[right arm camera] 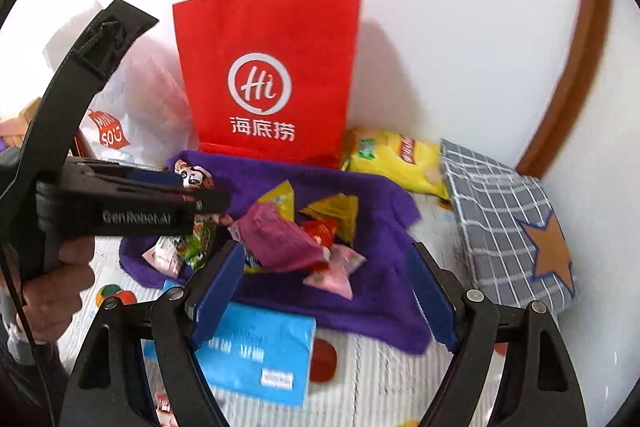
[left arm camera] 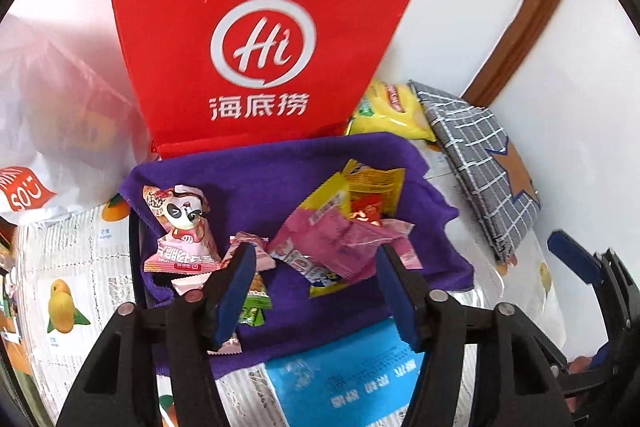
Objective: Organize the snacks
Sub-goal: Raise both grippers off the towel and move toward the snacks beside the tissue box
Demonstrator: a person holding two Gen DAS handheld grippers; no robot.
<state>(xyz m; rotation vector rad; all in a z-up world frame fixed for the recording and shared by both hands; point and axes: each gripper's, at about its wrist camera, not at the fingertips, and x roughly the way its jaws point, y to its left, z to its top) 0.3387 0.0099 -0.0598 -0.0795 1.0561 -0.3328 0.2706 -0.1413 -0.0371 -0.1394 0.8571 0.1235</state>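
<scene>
Snacks (left arm camera: 344, 227) sit heaped on the purple cloth (left arm camera: 280, 163); I've both grippers, left (left arm camera: 316, 291) and right (right arm camera: 326, 291), spread and empty above. Next, I reckon, pick one packet to sort.

A plain white painted wall (right arm camera: 440, 27) stood behind everything, brightly and evenly lit, with soft shadows cast on it. A curved-looking brown wooden trim strip (right arm camera: 576, 75) ran up the wall at the right. The tabletop (left arm camera: 60, 267) wore a pale covering printed with newspaper text and fruit pictures.
</scene>
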